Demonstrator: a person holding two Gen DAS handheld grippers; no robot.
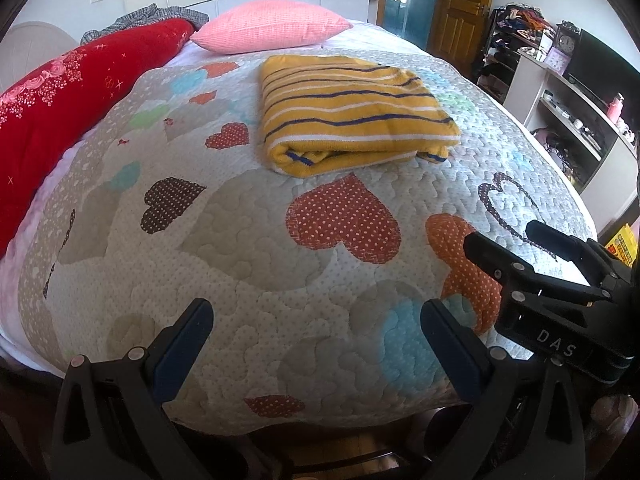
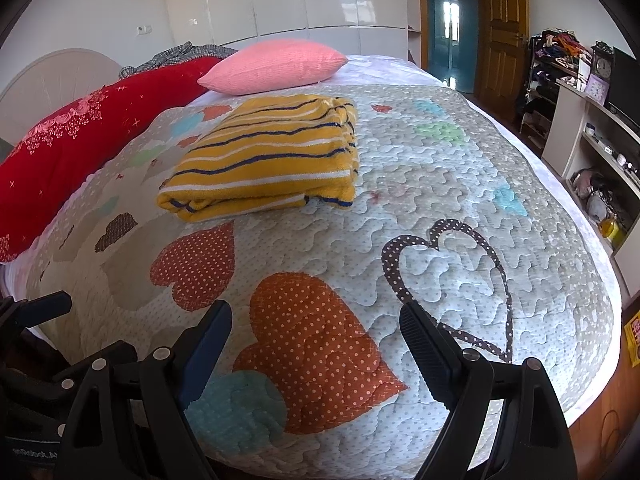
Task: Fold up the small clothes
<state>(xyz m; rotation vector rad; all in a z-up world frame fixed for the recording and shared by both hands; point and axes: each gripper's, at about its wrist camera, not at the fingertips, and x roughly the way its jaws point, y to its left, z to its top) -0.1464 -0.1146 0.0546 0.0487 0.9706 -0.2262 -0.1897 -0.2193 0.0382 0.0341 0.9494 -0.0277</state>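
Garment (image 1: 352, 116) — yellow, striped, thick knit — lies folded in a neat stack mid-bed on the quilt (image 1: 248, 280), below the pink pillow (image 1: 272, 26). It looks soft, light and floppy; best taken by a near corner or the rolled front edge. Left gripper (image 1: 316, 336) and right gripper (image 2: 316, 336) both hover near the bed's edge, jaws wide apart, holding nothing. What kind of garment it is — sleeves, collar — stays hidden inside the folds.
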